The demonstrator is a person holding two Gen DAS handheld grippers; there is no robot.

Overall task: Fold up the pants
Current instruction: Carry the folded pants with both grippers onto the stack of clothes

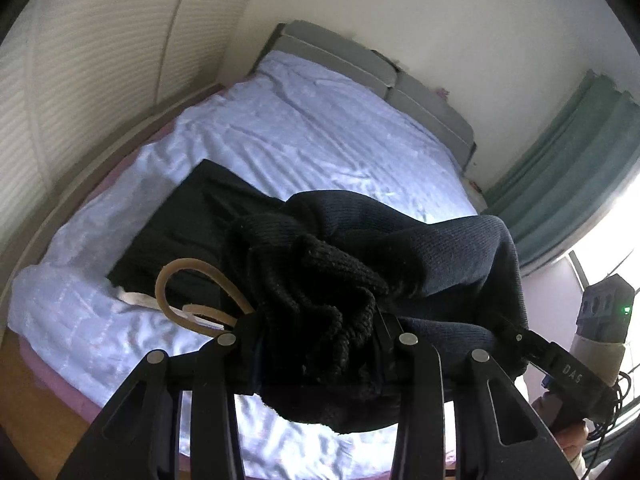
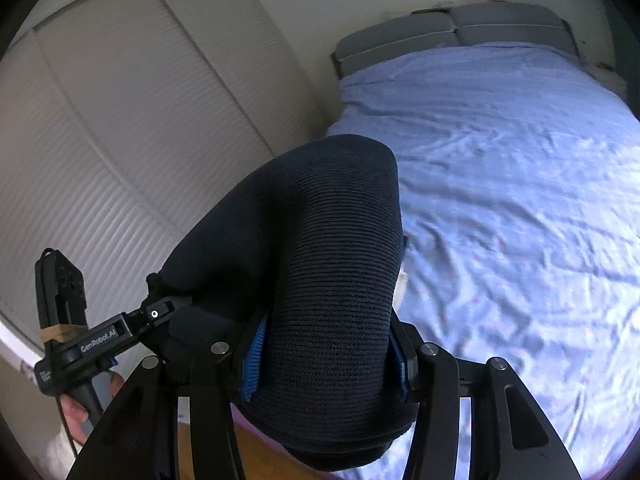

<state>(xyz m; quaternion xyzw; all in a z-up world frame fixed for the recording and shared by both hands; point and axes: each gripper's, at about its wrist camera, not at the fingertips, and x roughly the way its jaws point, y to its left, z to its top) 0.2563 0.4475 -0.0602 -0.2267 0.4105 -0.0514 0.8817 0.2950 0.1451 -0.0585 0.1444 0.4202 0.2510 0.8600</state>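
Dark navy knit pants are held up over the bed between both grippers. My left gripper is shut on a bunched ribbed edge of the pants. My right gripper is shut on a thick fold of the pants, its blue pads pressed to the cloth. The right gripper shows at the right of the left wrist view, and the left gripper at the left of the right wrist view. The cloth hides the fingertips.
A folded black garment lies on the light blue bed sheet. A grey headboard is at the far end. White slatted closet doors stand left of the bed, a green curtain to the right.
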